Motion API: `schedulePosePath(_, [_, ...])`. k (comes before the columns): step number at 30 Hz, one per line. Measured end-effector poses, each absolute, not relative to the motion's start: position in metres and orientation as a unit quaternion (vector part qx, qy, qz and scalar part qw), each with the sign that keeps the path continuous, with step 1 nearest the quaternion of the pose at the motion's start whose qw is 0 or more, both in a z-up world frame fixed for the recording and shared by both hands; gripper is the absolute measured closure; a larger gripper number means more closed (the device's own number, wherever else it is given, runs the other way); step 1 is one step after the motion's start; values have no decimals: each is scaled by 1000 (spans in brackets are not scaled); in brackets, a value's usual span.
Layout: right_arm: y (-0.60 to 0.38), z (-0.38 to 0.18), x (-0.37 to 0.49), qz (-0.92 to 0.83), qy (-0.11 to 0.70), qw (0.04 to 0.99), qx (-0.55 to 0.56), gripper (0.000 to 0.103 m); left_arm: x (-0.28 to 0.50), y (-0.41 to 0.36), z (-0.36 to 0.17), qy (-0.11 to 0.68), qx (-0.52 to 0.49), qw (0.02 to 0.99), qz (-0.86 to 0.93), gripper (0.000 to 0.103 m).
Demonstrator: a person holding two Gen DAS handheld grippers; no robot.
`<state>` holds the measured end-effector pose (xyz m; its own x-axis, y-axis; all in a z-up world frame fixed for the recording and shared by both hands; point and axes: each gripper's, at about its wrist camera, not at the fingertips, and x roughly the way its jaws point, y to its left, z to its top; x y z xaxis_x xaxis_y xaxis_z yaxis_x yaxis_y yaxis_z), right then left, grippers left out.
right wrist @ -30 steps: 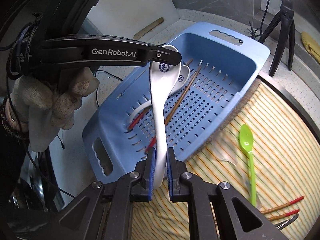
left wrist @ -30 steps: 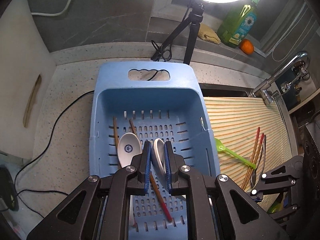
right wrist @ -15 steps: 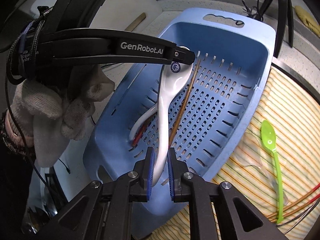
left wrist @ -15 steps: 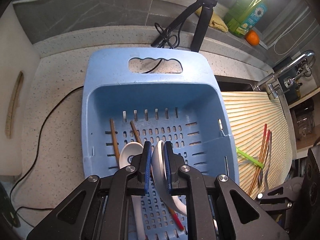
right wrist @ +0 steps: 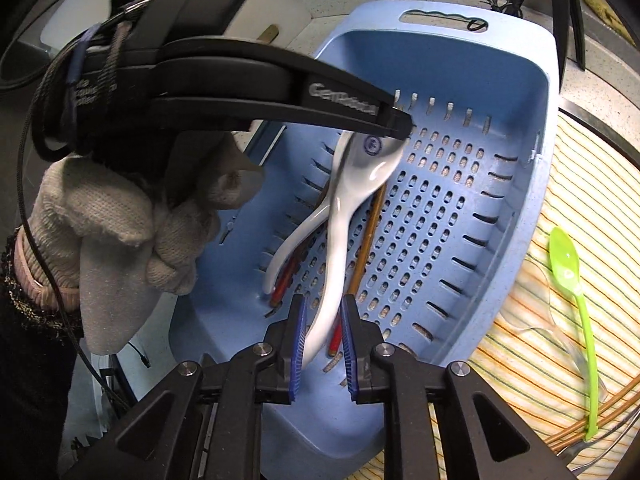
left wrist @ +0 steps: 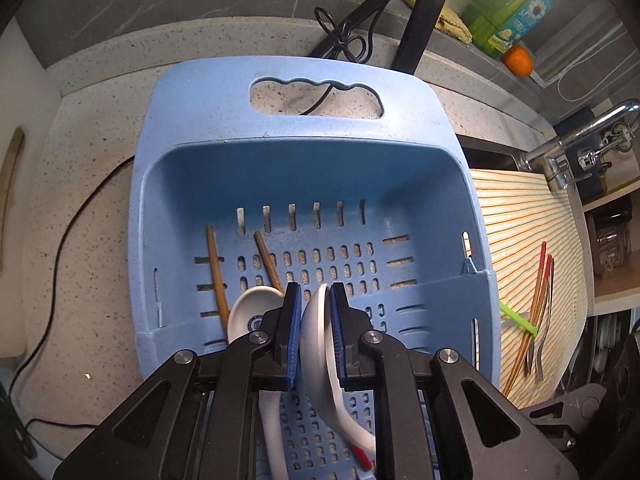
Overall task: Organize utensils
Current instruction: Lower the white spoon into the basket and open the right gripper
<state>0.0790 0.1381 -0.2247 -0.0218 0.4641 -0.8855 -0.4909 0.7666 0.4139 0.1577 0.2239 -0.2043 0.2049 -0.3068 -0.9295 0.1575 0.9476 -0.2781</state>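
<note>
Both claws have dropped lower into the blue basket [left wrist: 304,168] vs a sec ago, and the R one has let its grip go slack. R claw [right wrist: 323,344]: jaws opening, pads parted w/ the handle of a white spoon [right wrist: 340,236] between them, prob. no longer pinched; that spoon's bowl end sits up under the L claw's tip, handle slanting down toward the basket floor. Looks like a release so the spoon lies flat w/ the other utensils.

L claw [left wrist: 314,336]: pressed on a 2nd white spoon [left wrist: 318,344], held by the bowl on edge, handle trailing below. Likely next to be set down.

Outward: brown chopsticks [left wrist: 216,276] already on the basket floor; basket rests on a speckled surface [left wrist: 92,184]. On the striped mat [right wrist: 592,184] to the side, green spoon [right wrist: 568,264] + more chopsticks still await sorting.

L wrist view shows the pinch on the 2nd spoon close up, plus faucet [left wrist: 576,140] and bottle. R wrist view alone shows the gloved hand [right wrist: 120,236] carrying the L claw, and both spoons' full lengths.
</note>
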Motion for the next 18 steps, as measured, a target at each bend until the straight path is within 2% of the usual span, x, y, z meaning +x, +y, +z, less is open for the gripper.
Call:
schedulePosePath(8, [139, -223, 66, 364, 621, 694, -7, 80, 160, 223, -202, 613, -69, 773, -145, 89])
schedulePosePath(18, [129, -208, 44, 387, 597, 702, -12, 80, 158, 217, -191, 603, -64, 783, -136, 89])
